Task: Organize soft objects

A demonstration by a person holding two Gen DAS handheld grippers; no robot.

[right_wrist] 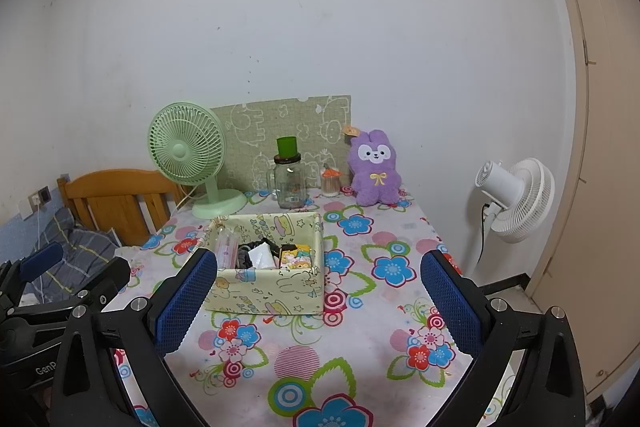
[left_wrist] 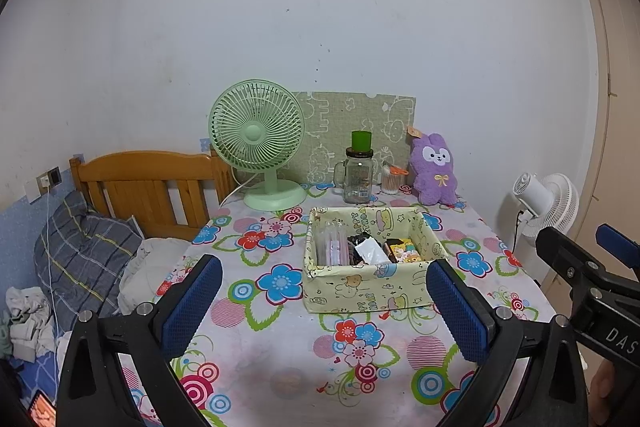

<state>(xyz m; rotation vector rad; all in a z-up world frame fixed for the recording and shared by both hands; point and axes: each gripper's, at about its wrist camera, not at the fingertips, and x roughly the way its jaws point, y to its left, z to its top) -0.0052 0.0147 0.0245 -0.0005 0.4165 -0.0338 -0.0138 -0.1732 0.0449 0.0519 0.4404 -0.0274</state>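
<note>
A purple plush bunny sits upright at the back right of the flowered table, against the wall. A pale yellow fabric box with small items inside stands mid-table. My left gripper is open over the table's near side, its blue pads wide apart, with the box just beyond them. My right gripper is also open and empty, to the right of the box. Each gripper shows at the edge of the other's view.
At the back stand a green desk fan, a glass jar with a green cap, a small cotton-swab jar and a green board. A bed with wooden headboard lies left; a white fan stands right.
</note>
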